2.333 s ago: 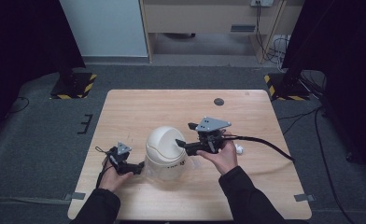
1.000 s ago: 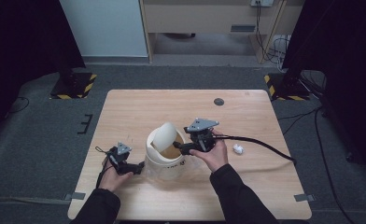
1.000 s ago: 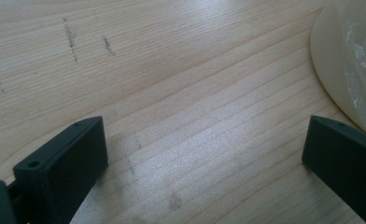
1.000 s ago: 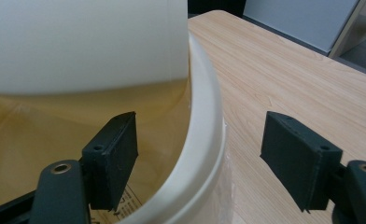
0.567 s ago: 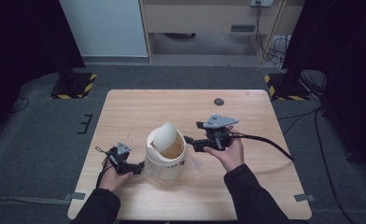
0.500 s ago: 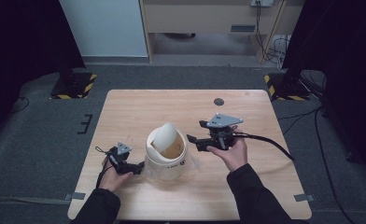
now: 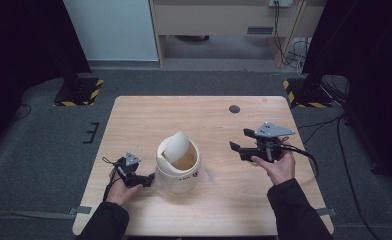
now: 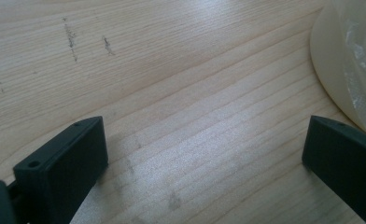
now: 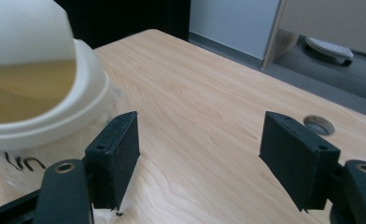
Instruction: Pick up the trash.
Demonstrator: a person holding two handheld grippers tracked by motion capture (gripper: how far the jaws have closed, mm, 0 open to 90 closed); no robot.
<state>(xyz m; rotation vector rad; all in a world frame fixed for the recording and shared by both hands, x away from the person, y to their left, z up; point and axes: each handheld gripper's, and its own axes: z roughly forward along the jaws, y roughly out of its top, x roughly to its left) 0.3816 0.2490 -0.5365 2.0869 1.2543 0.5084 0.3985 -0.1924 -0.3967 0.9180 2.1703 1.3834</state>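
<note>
Two claws, one bin, one desk (image 7: 149, 120).

Item: small cream bin (image 7: 178, 165) with a swing lid (image 7: 173, 146), standing near the front middle of the desk. The lid is tipped, leaving the mouth partly uncovered; the inside looks brownish, and you cannot tell from here whether anything lies in it. A clear liner seems to cling round the body, though the close views are too blurred to be sure.

Item: left claw (image 7: 145, 178), low on the desk just beside the bin's left wall, jaws spread wide with bare wood between them. In the left gripper view the bin wall (image 8: 354, 60) sits right at one jaw.

Item: right claw (image 7: 240, 145), well apart from the bin to its right, jaws wide, holding nothing.

Risks: your left jaw is close enough to nudge the bin sideways if you shift that hand. The lid pivots freely by the look of it, so a bump could swing it shut. A cable trails off the right claw; dragging it could snag at the desk edge.
</note>
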